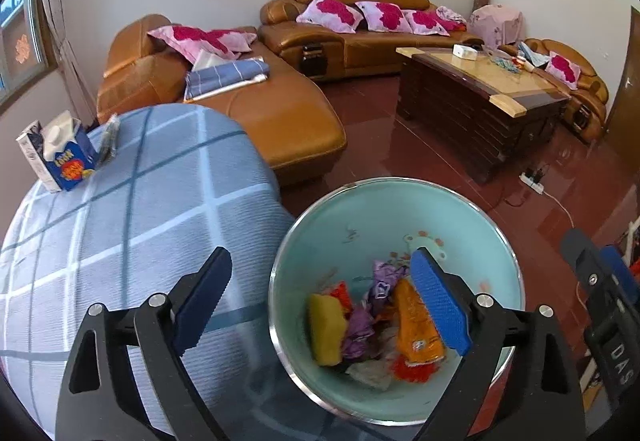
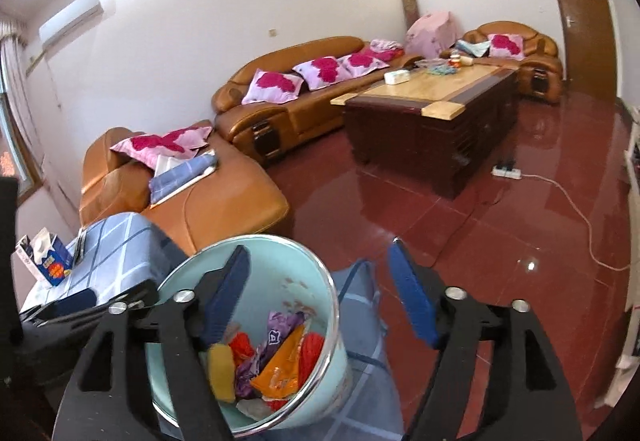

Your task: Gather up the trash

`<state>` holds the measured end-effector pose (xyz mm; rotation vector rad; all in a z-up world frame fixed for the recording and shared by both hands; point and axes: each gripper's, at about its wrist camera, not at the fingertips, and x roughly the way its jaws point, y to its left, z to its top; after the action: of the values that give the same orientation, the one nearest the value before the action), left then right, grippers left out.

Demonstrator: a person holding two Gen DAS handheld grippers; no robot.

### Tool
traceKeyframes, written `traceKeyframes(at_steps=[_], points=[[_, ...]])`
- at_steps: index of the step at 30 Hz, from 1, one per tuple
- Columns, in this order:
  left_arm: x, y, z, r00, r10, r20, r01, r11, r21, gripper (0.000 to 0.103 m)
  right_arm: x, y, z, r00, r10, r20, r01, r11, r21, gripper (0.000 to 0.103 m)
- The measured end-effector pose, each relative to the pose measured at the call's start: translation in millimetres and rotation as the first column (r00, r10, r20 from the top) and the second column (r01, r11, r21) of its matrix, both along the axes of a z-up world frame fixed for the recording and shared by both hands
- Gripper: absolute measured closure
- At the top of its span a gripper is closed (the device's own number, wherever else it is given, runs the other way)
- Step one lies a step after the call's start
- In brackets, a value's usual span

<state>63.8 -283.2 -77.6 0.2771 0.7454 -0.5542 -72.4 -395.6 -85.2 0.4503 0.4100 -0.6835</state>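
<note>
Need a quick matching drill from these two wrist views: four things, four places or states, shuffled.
Things:
1. carton
2. yellow sponge
3. power strip
4. left hand-held gripper

Places or states:
A. in the bin
B. on the floor
C. open, empty
D. on the checked cloth

Pairs: 1-D, 2-A, 3-B, 4-C

My tongs hang over the open mint bin (image 1: pixel 460 209); its mouth is clear down to the wrappers (image 1: pixel 372 325). The tabletop (image 1: pixel 132 225) lies bare up to the milk carton (image 1: pixel 60 157) at its far edge.
</note>
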Motion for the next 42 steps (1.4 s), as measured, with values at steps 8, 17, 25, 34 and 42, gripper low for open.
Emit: traceKeyframes(at_steps=[8,17,25,34,42], points=[[-19,41,14,0.996,0.028,0.080,-0.027,0.999,-0.018,0.006,-16,22,7,1.000,-0.028,0.000,0.028,0.999,-0.025,0.011],[-49,78,42,0.989,0.043,0.144,-0.033,0.997,-0.066,0.006,-37,63,37,0.997,-0.070,0.042,0.074,0.989,-0.128,0.011],[-65,97,68,0.974,0.070,0.215,-0.050,0.994,-0.094,0.006,-55,82,65,0.991,-0.085,0.107,0.105,0.976,-0.190,0.011],[-75,104,82,0.962,0.079,0.262,-0.053,0.993,-0.105,0.006,-59,85,70,0.986,-0.096,0.133,0.121,0.973,-0.197,0.011],[-76,101,81,0.962,0.069,0.266,-0.046,0.995,-0.092,0.006,-60,83,67,0.986,-0.108,0.128,0.130,0.975,-0.181,0.011]])
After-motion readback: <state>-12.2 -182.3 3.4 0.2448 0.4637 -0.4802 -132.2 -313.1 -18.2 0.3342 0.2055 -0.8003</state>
